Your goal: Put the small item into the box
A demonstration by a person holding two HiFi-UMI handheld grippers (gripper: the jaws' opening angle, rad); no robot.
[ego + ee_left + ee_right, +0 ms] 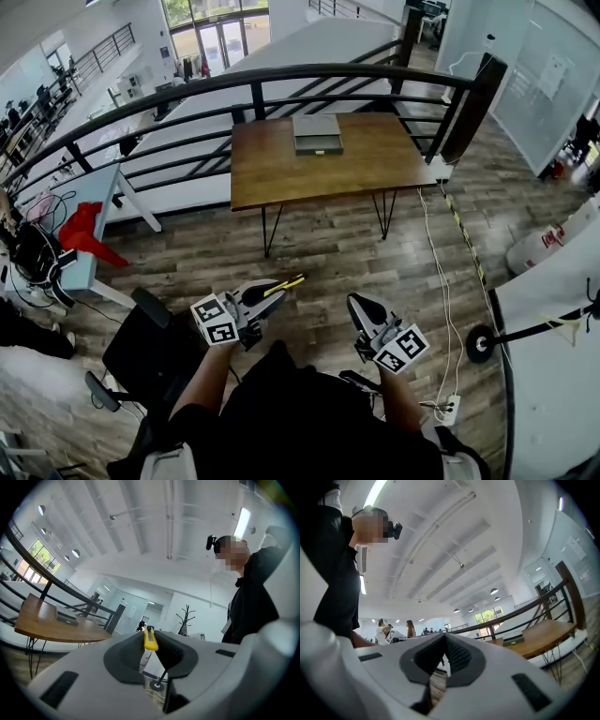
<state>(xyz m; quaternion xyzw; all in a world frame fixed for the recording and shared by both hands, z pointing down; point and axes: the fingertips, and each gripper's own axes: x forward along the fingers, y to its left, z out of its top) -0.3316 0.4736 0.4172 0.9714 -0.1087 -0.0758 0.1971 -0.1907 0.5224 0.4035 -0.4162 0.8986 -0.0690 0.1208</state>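
Cutter (pixel 286 283) sits pinched mid-body in my left hand-held gripper (pixel 152 644). I judge it light, stiff and slick, best held across its flat sides. My right hand-held gripper (pixel 444 651) is closed on nothing. The box (pixel 317 134) lies at twelve o'clock on the counter (pixel 272 173).

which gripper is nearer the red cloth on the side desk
Left. The red cloth lies on the desk, off to the left of the left gripper; the right gripper is beyond the left one, farther away.
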